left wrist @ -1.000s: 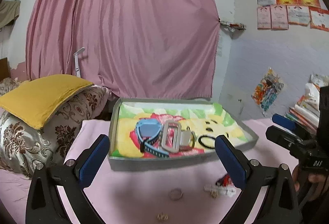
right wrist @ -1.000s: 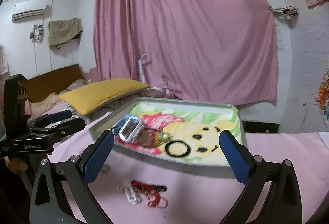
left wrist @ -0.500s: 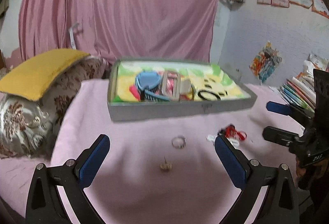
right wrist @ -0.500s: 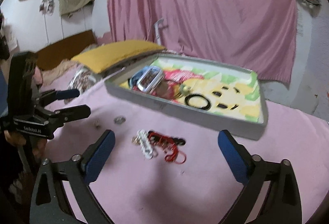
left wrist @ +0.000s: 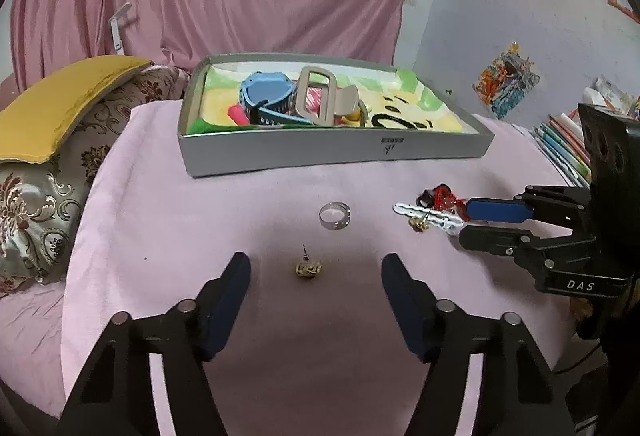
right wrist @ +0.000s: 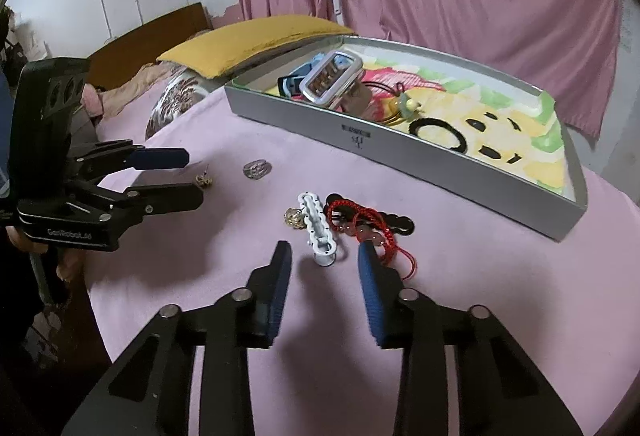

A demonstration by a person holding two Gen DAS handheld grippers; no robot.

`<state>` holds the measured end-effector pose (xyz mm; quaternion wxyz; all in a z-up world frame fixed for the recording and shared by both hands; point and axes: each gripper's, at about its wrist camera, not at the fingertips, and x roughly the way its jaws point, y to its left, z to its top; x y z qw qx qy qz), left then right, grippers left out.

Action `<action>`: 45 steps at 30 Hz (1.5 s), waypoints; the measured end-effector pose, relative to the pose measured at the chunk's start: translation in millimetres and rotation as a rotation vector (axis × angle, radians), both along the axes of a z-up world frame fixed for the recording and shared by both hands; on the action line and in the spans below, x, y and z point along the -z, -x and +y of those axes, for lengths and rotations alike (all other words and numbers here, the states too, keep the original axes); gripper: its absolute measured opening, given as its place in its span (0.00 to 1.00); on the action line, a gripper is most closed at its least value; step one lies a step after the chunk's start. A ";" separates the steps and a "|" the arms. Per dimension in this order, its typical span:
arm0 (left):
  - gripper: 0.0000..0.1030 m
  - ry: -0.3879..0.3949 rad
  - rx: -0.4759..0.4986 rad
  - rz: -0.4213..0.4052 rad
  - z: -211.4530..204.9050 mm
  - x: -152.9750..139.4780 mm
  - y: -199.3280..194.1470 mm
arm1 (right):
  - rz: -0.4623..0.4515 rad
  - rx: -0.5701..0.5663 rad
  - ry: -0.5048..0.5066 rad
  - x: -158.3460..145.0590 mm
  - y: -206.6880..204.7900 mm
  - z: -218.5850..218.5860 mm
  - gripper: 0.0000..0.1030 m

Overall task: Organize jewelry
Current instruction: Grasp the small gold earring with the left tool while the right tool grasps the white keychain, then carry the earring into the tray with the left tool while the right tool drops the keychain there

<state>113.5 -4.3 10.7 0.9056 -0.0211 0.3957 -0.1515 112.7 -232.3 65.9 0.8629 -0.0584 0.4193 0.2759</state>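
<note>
On the pink cloth, a small gold earring (left wrist: 308,268) lies between the fingers of my left gripper (left wrist: 315,268), whose jaws are closing without touching it. A silver ring (left wrist: 335,215) sits just beyond. My right gripper (right wrist: 324,250) is also closing, with the near end of a white hair clip (right wrist: 316,220) between its pads and a gap on each side. A red bracelet (right wrist: 360,220) and a second gold earring (right wrist: 294,218) lie against the clip. Each wrist view shows the other gripper: the left gripper (right wrist: 194,178) and the right gripper (left wrist: 464,224).
A grey tray (left wrist: 332,152) with a cartoon lining stands behind the loose pieces and holds a blue watch (left wrist: 266,92), a beige clip (left wrist: 316,96) and a black hair tie (right wrist: 438,132). A yellow pillow (left wrist: 60,104) lies to the left, stacked books (left wrist: 568,144) to the right.
Both grippers have sunk and tilted down toward the pink cloth, and their jaws have narrowed. The earring now lies between the left fingers and the clip's end between the right fingers.
</note>
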 end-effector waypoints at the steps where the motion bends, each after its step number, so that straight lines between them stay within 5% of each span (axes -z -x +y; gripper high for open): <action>1: 0.55 -0.005 0.002 0.006 -0.7 0.8 -1.3 | 0.000 -0.005 0.004 -0.2 -0.2 1.1 0.24; 8: 0.38 -0.034 0.017 0.026 -3.2 2.6 -4.5 | 0.002 -0.038 0.032 -1.4 -3.3 10.3 0.19; 16: 0.31 -0.060 0.020 0.029 -6.8 2.2 -6.6 | 0.023 -0.047 0.063 2.3 -11.9 17.0 0.19; 20: 0.14 -0.084 0.013 0.027 -8.4 2.1 -7.6 | 0.018 -0.046 0.074 1.7 -11.8 18.2 0.14; 29: 0.13 -0.049 0.033 0.022 -8.3 0.4 -3.1 | -0.008 -0.031 0.052 -4.8 3.8 4.7 0.14; 40: 0.13 -0.006 0.054 -0.126 -26.7 -25.2 8.1 | -0.102 -0.001 -0.002 -24.2 19.7 -10.5 0.13; 45: 0.13 0.005 0.066 -0.131 -33.4 -27.0 5.9 | -0.093 -0.009 0.023 -20.1 22.8 -10.1 0.13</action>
